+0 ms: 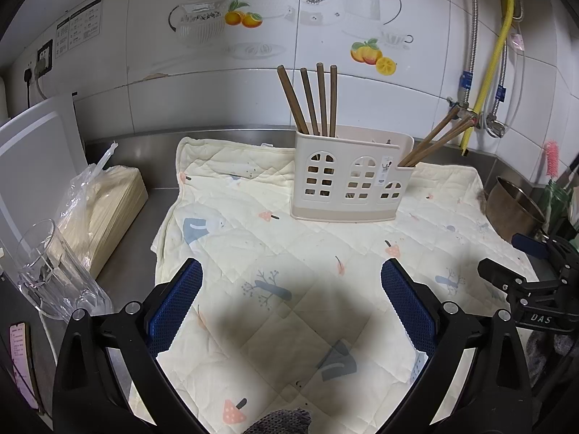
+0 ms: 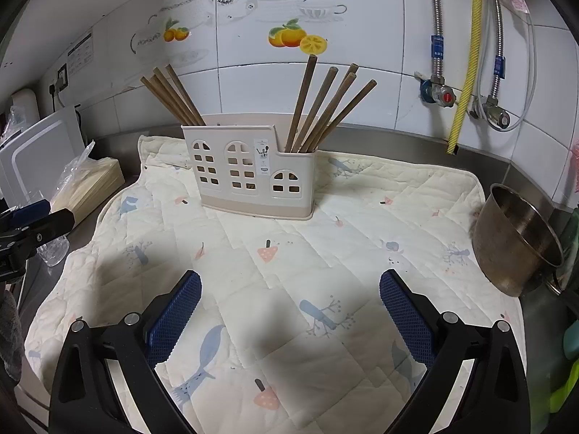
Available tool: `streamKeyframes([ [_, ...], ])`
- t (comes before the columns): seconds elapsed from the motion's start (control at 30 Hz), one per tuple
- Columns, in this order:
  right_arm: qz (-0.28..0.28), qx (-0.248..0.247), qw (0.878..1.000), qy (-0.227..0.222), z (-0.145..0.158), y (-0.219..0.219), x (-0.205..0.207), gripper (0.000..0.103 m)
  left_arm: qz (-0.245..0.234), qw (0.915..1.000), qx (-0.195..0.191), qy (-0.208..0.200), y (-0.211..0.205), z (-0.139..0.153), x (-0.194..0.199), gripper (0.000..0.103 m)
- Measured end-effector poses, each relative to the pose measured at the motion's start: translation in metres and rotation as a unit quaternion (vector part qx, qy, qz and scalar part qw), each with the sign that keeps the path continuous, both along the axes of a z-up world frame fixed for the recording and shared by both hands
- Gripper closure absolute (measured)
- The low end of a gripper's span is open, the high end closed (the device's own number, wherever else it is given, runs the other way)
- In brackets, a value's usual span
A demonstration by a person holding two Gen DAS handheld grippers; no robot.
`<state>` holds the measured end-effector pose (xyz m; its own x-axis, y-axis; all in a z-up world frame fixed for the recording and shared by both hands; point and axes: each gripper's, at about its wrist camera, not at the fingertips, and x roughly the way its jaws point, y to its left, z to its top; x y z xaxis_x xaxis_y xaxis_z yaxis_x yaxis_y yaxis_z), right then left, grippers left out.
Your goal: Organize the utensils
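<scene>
Straight ahead of both sets of jaws, well beyond their tips, stands the cream utensil holder with arched window cut-outs, upright on the quilted cloth. One bundle of brown chopsticks leans out of its tall compartment, on the left as the jaws face it. A second bundle of chopsticks fans out of the lower compartment at the right end. The middle compartment's contents cannot be made out.

The right gripper hovers over the cloth with its jaws spread wide, the blue pads holding nothing. The left gripper hovers likewise above the cloth, its jaws spread just as wide and holding nothing. From the left wrist view the holder sits ahead and slightly right of the jaws, with the upright chopsticks above it and the slanted chopsticks pointing toward the pipes.

Right of the right jaws, a steel bowl rests at the edge of the cloth, on the steel worktop. Left of the left jaws lie a clear glass tipped on its side, a bagged stack of pale sheets and a white board leaning at the tiled wall.
</scene>
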<state>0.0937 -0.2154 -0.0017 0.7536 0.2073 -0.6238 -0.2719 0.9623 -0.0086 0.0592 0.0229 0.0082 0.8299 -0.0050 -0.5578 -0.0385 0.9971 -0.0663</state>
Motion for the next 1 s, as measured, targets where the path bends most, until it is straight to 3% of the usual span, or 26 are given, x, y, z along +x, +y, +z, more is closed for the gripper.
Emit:
streamKeyframes([
  [1.0, 0.002, -0.001, 1.000, 0.003, -0.0005, 0.0037, 0.0007, 0.007, 0.002, 1.0000, -0.002, 0.009, 0.0028, -0.0053, 0.0020, 0.005],
])
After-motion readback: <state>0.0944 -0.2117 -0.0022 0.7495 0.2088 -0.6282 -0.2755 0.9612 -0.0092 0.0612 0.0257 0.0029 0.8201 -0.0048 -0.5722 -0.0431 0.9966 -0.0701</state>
